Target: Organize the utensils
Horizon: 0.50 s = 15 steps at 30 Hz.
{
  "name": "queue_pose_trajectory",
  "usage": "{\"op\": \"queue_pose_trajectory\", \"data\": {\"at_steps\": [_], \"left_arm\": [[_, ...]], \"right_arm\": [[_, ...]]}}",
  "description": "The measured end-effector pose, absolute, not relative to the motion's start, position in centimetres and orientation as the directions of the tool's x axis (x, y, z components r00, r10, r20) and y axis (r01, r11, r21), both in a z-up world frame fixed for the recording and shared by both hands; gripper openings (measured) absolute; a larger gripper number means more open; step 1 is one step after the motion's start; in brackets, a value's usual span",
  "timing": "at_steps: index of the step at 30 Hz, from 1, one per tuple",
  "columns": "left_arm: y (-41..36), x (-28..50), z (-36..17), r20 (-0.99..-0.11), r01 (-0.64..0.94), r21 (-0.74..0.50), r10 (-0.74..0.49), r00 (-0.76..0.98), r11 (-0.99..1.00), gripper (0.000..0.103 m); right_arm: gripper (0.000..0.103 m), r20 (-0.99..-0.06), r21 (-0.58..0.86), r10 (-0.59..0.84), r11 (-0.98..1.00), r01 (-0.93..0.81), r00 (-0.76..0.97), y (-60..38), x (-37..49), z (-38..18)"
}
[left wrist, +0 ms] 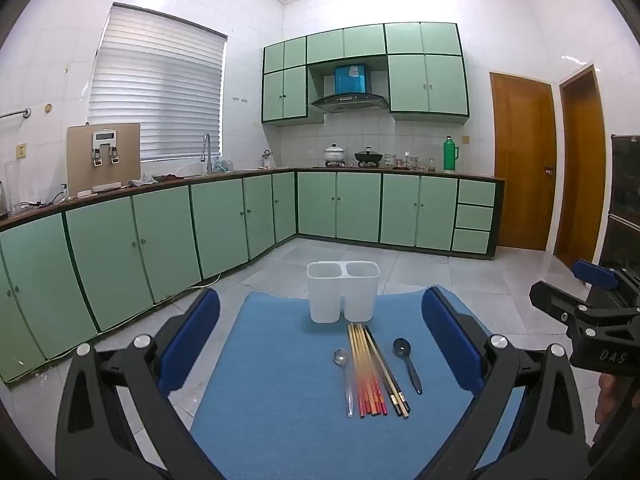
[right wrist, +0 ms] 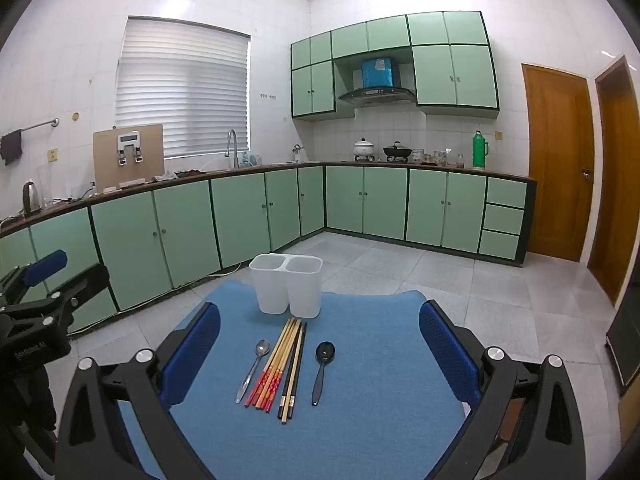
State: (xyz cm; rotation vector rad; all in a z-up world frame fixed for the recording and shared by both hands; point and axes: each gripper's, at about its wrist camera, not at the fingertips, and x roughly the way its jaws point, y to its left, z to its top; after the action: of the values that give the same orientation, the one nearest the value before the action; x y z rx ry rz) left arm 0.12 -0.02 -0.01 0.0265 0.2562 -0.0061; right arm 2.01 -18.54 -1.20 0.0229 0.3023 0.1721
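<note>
Nearest the left wrist camera, the left gripper holds its blue-padded jaws wide apart with nothing between them, above the near edge of a blue-topped table. The right gripper is the same: jaws wide, empty, over the near edge.

Readable writing is scarce. The left view shows the letters "DAS" on the black body of the right gripper at its right border; the right view shows a label on the left gripper at its left border, too small to read.

On the table's middle the utensils lie side by side, handles toward the near edge: a metal spoon on the left, a bundle of wooden chopsticks with red and orange ends, dark and tan chopsticks touching them, then a black spoon a little apart on the right. Just beyond their tips, near the far edge, stands an upright white holder with two compartments.

Farther off, green cabinets line two walls under a counter carrying a thermos, pots and a faucet. Only the right view shows a kettle and a dark cloth on a rail.
</note>
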Motion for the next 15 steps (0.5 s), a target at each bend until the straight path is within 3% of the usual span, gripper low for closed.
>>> {"op": "queue_pose_trajectory", "data": {"at_steps": [15], "left_arm": [[0.34, -0.35, -0.22, -0.238, -0.006, 0.024, 0.011, 0.971, 1.000, 0.098]], "right_arm": [[0.097, -0.294, 0.052, 0.173, 0.985, -0.166, 0.940, -18.57, 2.05, -1.27]]}}
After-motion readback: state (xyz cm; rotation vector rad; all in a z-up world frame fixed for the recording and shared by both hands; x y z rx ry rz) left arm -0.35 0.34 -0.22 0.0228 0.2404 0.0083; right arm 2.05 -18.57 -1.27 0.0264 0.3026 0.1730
